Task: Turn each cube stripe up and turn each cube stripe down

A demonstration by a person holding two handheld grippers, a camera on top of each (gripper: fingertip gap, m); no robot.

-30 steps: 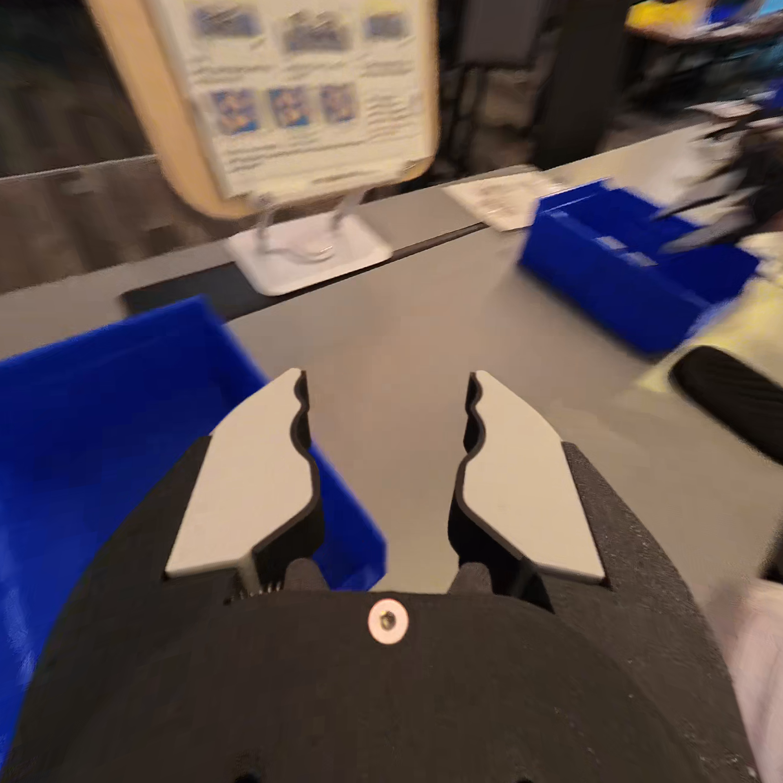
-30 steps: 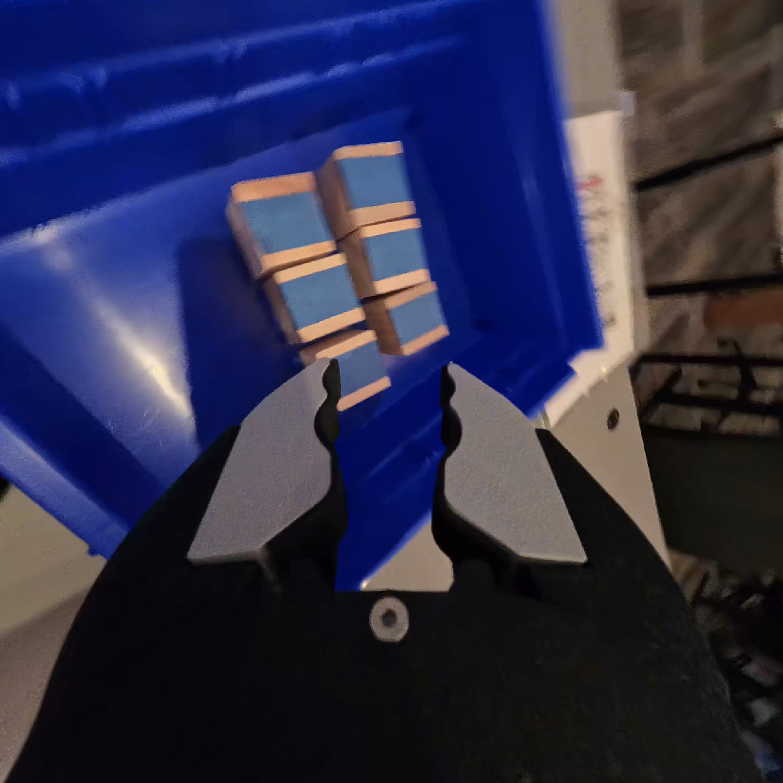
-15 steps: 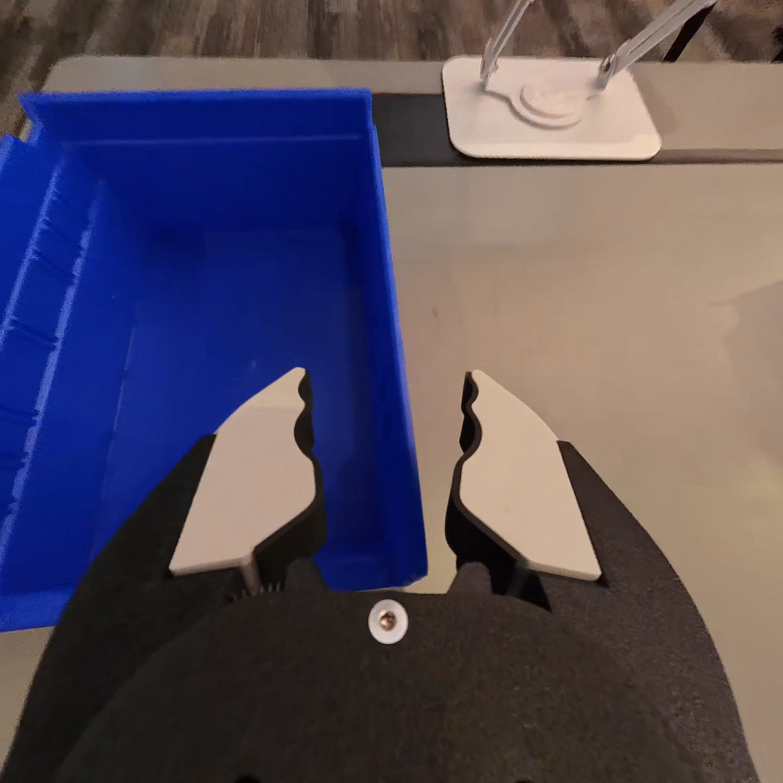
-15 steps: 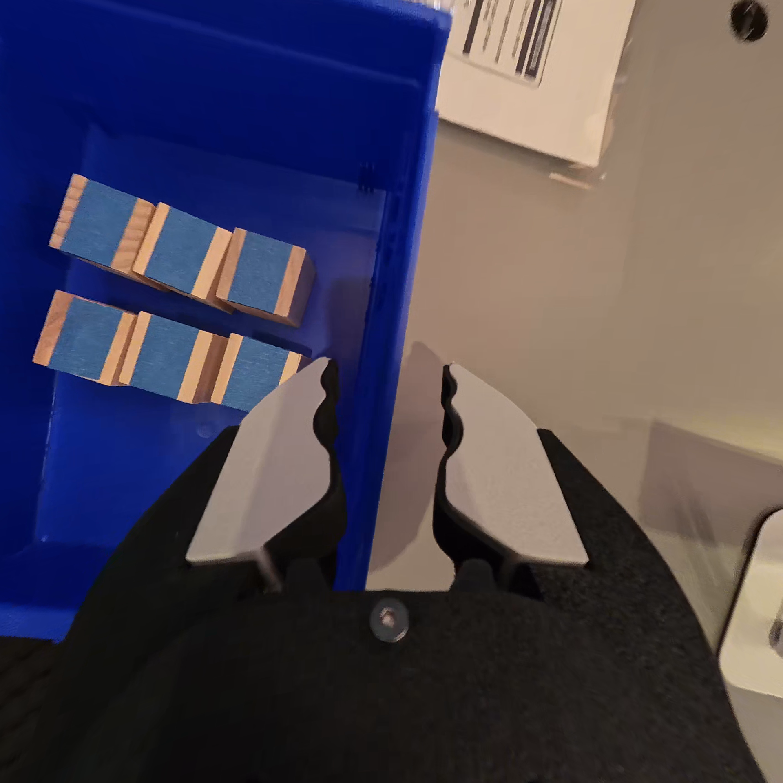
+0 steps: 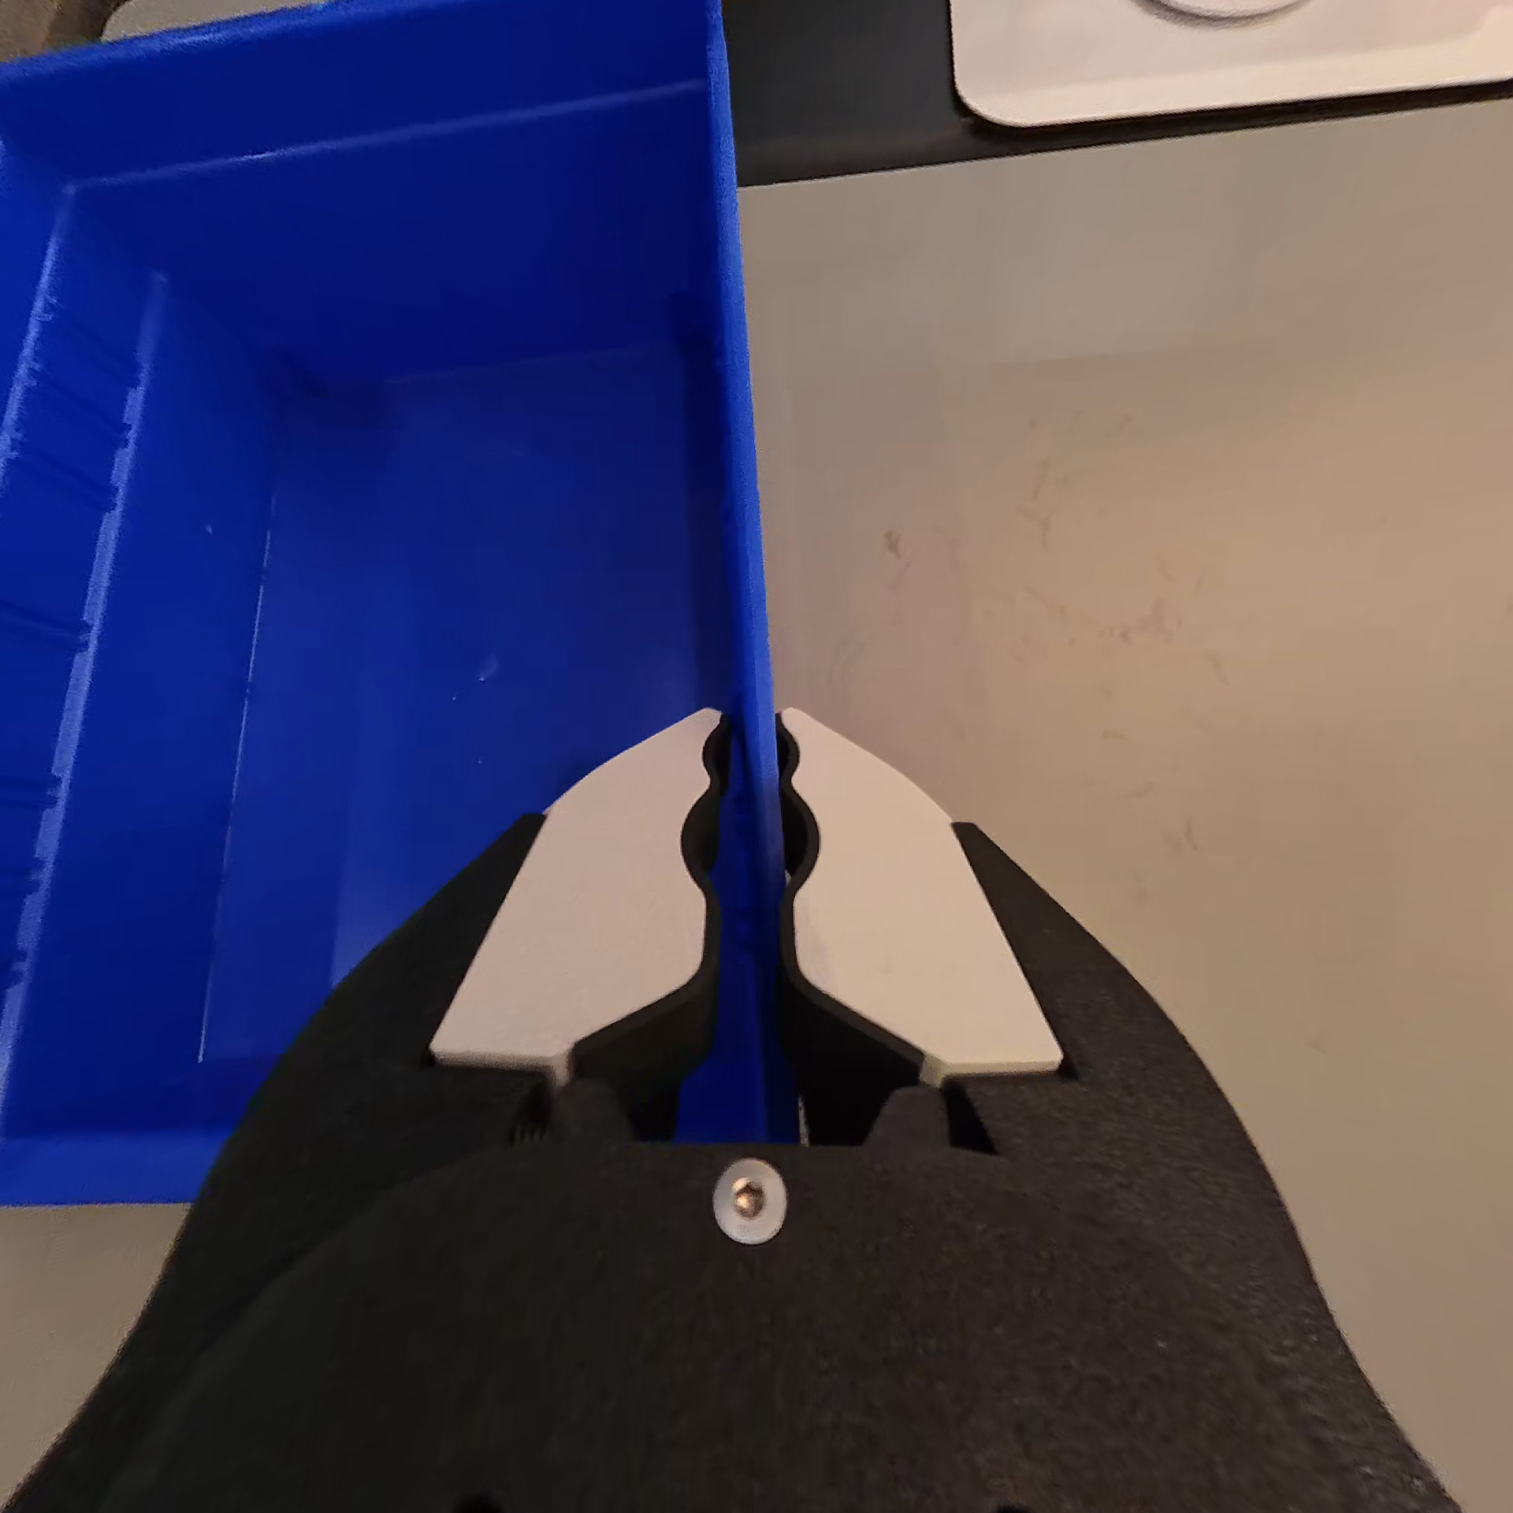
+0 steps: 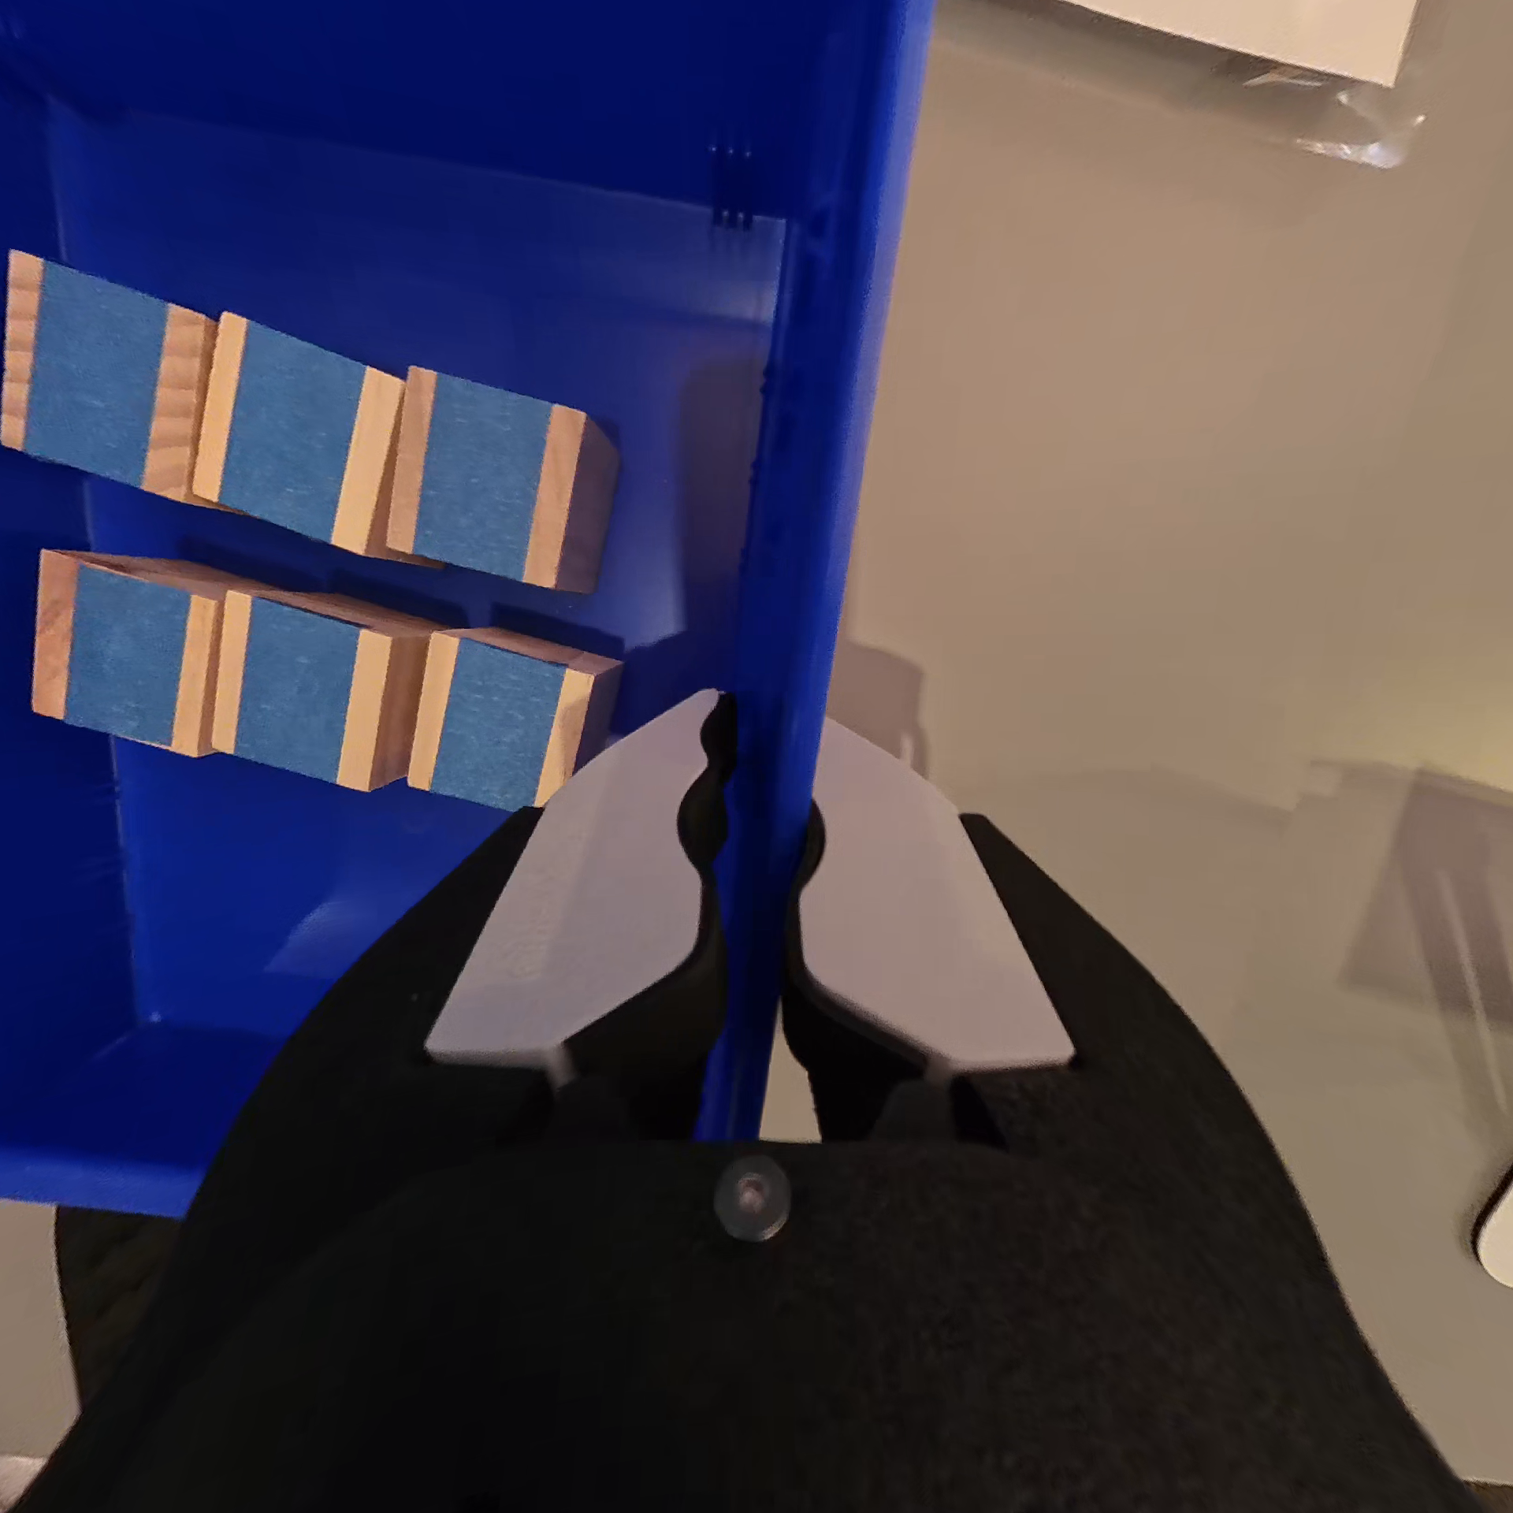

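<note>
A grey table (image 5: pixel 1146 573) fills the right half of the left wrist view, lightly scuffed. At the top edge a black strip (image 5: pixel 819 131) crosses it, with a white flat base (image 5: pixel 1228 74) upper right. In the right wrist view, white paper (image 6: pixel 1277 33) lies at the upper right.

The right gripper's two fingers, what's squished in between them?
The side wall of the blue bin. In the right wrist view the right gripper is shut on that wall, one finger inside the bin near the striped cubes, one outside.
</note>
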